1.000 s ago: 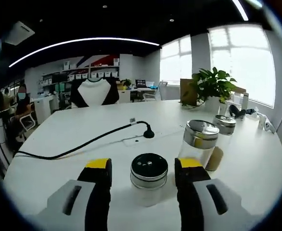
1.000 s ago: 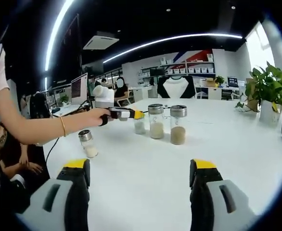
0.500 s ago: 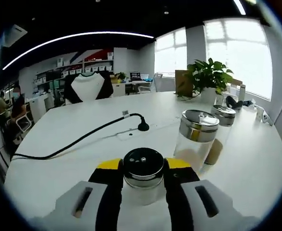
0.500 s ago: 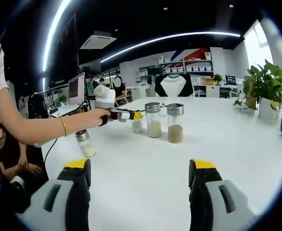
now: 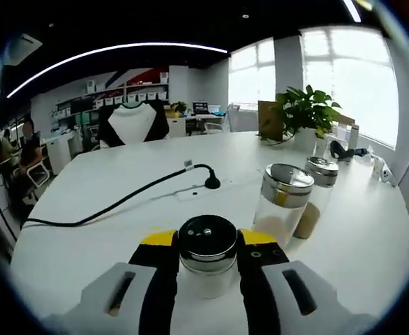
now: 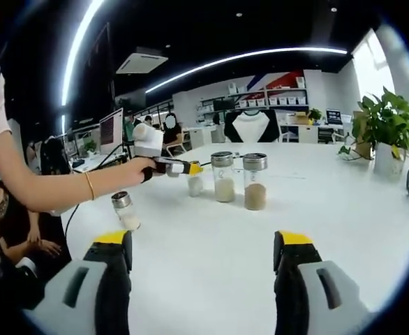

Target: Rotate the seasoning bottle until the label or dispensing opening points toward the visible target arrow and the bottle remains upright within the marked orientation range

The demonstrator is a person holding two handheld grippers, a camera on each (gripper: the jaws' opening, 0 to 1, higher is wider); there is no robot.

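Left gripper view: my left gripper [image 5: 206, 241] has its jaws closed in on the seasoning bottle [image 5: 206, 255], yellow tips pressed on both sides of the glass just under the dark cap [image 5: 206, 236]. Bottle sits upright, centred betw. my jaws, low in view on the white surface [image 5: 121, 181]. Just to its right stand two taller jars [image 5: 283, 204], near enough to clip. A black cable [image 5: 124, 201] runs across the surface behind, well apart. No target arrow or marks that I can make out here.

Risks, my guess: glass is smooth, so the bottle may slip in the jaws instead of turning w/ them; if I tilt my wrist while twisting, it tips out of upright; a wide swing could knock the nearest jar.

Right gripper view: my right gripper [image 6: 203, 255] hangs wide open w/ nothing betw. its jaws, over bare surface. Far ahead, the left gripper, held by a hand [image 6: 136, 168], pinches the small bottle beside the two taller jars. Another small shaker [image 6: 125, 210] stands alone, nearer left.
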